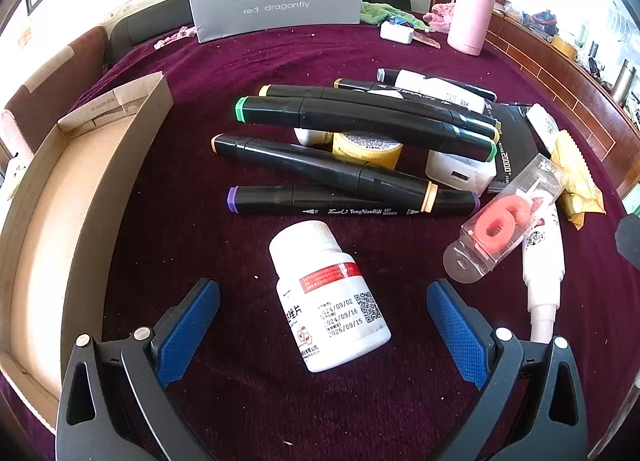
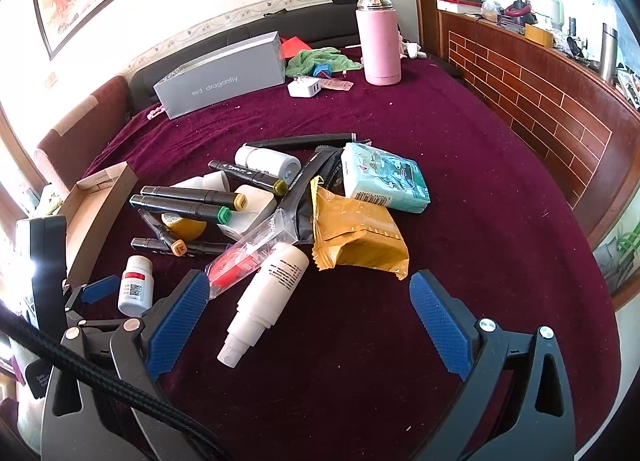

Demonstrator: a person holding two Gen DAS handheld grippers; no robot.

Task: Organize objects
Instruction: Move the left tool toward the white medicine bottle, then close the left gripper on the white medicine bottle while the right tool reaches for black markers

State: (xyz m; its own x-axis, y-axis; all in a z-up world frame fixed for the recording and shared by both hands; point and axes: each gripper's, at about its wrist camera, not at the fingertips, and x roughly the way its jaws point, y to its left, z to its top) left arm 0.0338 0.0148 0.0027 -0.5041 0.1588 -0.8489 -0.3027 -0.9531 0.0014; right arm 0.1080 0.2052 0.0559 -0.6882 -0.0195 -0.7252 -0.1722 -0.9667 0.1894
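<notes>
A white pill bottle (image 1: 328, 295) lies on the purple cloth between the blue pads of my open left gripper (image 1: 323, 293), untouched; it also shows in the right wrist view (image 2: 135, 285). Behind it lies a pile of black markers (image 1: 360, 121), a yellow tape roll (image 1: 368, 149) and a clear pack with a red ring (image 1: 500, 227). My right gripper (image 2: 308, 293) is open and empty, just short of a white spray bottle (image 2: 264, 301) and a yellow packet (image 2: 356, 237). An empty cardboard box (image 1: 60, 201) stands at the left.
A tissue pack (image 2: 386, 177), white charger blocks (image 2: 252, 209) and a black pouch (image 2: 316, 181) lie in the pile. At the back stand a grey box (image 2: 224, 73), a pink thermos (image 2: 378, 41), a green cloth (image 2: 316, 59) and a white plug (image 2: 304, 87). A wooden wall (image 2: 540, 109) runs along the right.
</notes>
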